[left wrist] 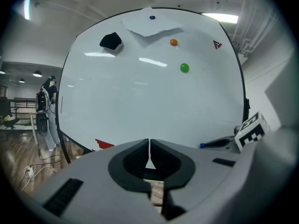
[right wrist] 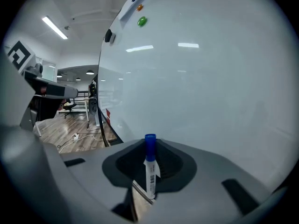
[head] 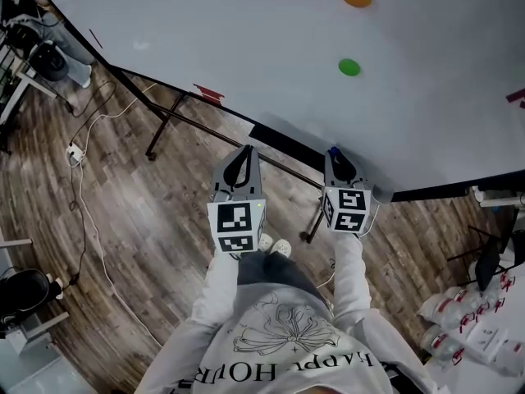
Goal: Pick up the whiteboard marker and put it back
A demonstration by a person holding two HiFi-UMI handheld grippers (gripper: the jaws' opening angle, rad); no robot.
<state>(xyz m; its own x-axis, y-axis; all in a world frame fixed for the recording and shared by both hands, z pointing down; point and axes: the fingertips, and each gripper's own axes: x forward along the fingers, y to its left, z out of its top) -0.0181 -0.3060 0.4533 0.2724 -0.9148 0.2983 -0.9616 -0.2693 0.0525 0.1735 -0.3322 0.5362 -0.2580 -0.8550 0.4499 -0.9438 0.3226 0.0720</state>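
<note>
The right gripper (right wrist: 150, 161) has its jaws clamped on the whiteboard marker (right wrist: 150, 167). The blue cap pokes up past the jaws, right in front of the whiteboard (right wrist: 210, 78). The left gripper (left wrist: 149, 158) has its jaws pressed together on nothing.

My worry is that only the lower barrel looks pinched. If the cap end bumps the board, the marker could pivot or slide out and drop to the wood floor (head: 148, 220). The dark ledge (head: 283, 142) along the board's lower edge, mid-frame in the head view, looks narrow too, so I'd guess a sloppy release rolls it off.

The head view barely shows the marker, just a blue speck, while the right gripper view shows the actual grip. Only the left gripper view catches the black eraser (left wrist: 111, 41) and the paper sheet (left wrist: 150, 24) at the top of its frame.
</note>
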